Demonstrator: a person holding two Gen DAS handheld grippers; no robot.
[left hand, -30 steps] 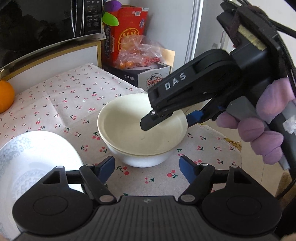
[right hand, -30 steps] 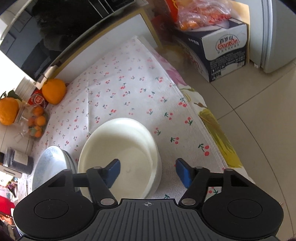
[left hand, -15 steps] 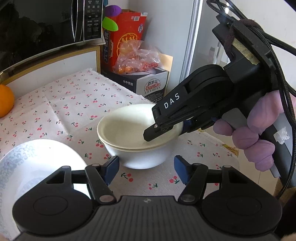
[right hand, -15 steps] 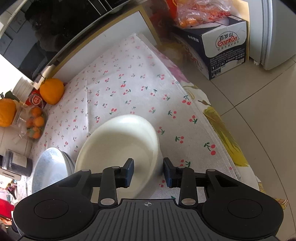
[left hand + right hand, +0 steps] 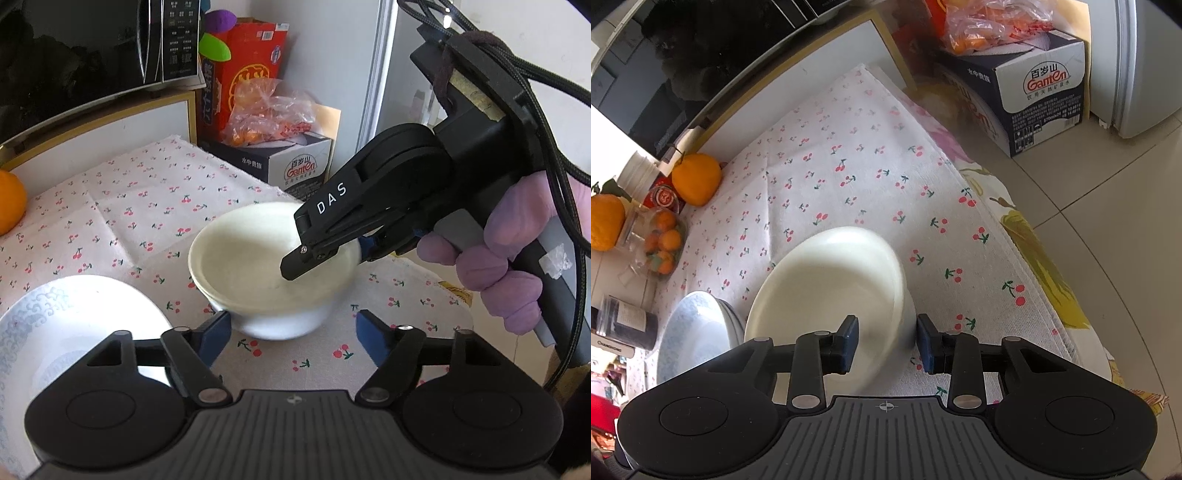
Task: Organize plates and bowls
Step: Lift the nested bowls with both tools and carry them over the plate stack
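Gleaming round cream bowl (image 5: 827,295), cherry-print cloth (image 5: 849,177)

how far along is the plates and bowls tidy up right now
Done: two cream bowls already sit nested on the cherry-print cloth.
In hand: the right gripper is shut on the near wall of the bowls, one pad inside, one outside. The left gripper hangs in front of them with nothing between its opening jaws.
Left: the bowls and the patterned plates beside them look not yet put away.
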